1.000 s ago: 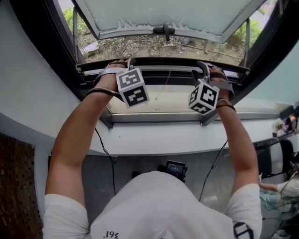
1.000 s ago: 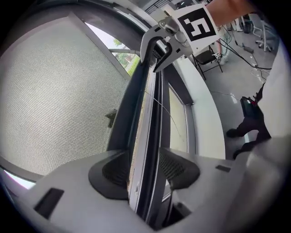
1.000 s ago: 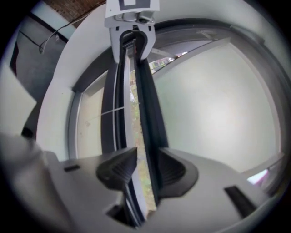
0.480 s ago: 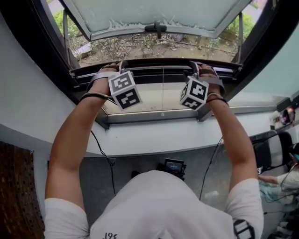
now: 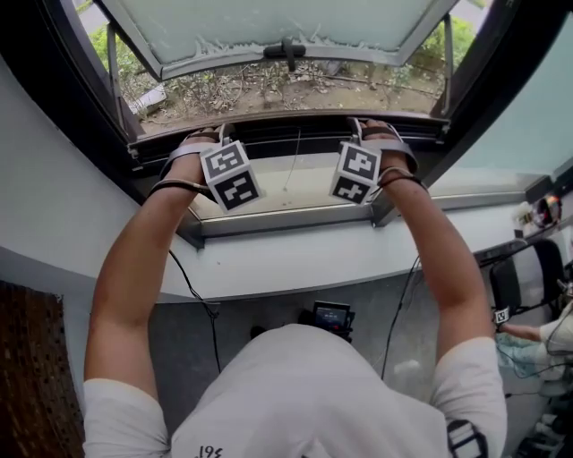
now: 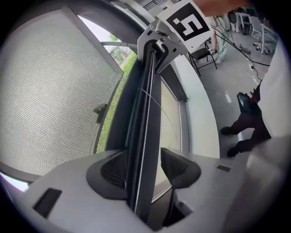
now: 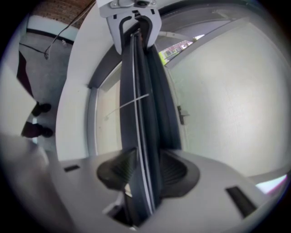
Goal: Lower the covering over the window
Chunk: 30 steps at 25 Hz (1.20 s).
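Observation:
The covering's dark bottom bar (image 5: 286, 134) runs level across the window opening, with a thin cord (image 5: 290, 170) hanging from its middle. My left gripper (image 5: 208, 136) is at its left end and my right gripper (image 5: 372, 127) at its right end. In the left gripper view the bar (image 6: 145, 109) passes between the jaws of the left gripper (image 6: 143, 166); it lies against one pad with a slit of light at the other, and these jaws have just been opening. In the right gripper view both pads of the right gripper (image 7: 143, 166) press on the bar (image 7: 138, 91).
An outward-tilted window sash (image 5: 277, 27) with a handle (image 5: 288, 52) hangs open above the bar, with ground and plants beyond. Below are a fixed lower pane (image 5: 309, 183), a grey frame (image 5: 286, 221) and a white sill (image 5: 304, 259). Chairs and cables are on the floor at the right.
Both grippers and the bar have come lower, nearer the grey lower frame. More of the open sash shows above the bar.

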Each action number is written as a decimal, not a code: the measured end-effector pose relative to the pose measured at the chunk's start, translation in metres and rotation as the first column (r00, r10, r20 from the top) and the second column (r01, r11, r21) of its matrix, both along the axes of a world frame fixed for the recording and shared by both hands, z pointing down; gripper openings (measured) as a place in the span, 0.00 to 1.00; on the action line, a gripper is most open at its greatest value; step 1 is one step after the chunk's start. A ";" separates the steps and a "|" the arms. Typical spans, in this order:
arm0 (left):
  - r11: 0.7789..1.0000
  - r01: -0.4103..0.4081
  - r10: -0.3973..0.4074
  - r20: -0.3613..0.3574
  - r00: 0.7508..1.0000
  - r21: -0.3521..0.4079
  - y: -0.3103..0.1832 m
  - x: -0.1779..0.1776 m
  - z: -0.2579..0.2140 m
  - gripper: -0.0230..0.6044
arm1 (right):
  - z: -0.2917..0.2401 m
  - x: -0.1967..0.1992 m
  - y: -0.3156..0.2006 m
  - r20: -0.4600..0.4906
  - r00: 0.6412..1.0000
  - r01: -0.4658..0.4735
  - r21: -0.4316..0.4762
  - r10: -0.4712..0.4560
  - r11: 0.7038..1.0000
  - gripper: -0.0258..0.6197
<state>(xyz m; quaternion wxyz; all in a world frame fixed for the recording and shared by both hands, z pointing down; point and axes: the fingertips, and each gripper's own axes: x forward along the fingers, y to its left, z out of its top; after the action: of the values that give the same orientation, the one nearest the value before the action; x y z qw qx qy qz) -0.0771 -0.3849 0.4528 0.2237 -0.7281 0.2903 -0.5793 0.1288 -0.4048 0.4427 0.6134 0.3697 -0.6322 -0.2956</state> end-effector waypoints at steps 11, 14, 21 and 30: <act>0.999 0.012 -0.012 0.004 1.000 -0.034 0.001 -0.001 0.023 0.42 | 0.022 -0.002 0.000 -0.016 1.000 -0.016 -0.042 0.015 0.999 0.28; 0.999 0.021 -0.021 0.004 1.000 -0.047 0.002 -0.002 0.030 0.45 | 0.028 -0.003 -0.001 -0.017 1.000 -0.016 -0.045 0.015 0.999 0.28; 0.997 0.028 -0.027 0.002 1.000 -0.071 0.000 -0.001 0.032 0.47 | 0.030 -0.003 -0.004 -0.016 1.000 -0.026 -0.051 0.026 0.998 0.28; 0.996 0.036 -0.037 -0.016 0.999 -0.076 -0.001 0.001 0.039 0.47 | 0.039 -0.002 -0.004 -0.043 0.998 -0.042 -0.058 0.040 0.997 0.29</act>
<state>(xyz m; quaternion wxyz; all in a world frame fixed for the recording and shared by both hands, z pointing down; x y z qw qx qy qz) -0.0765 -0.3861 0.4917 0.1828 -0.7355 0.2833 -0.5877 0.1269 -0.4083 0.4818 0.6431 0.3581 -0.6199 -0.2719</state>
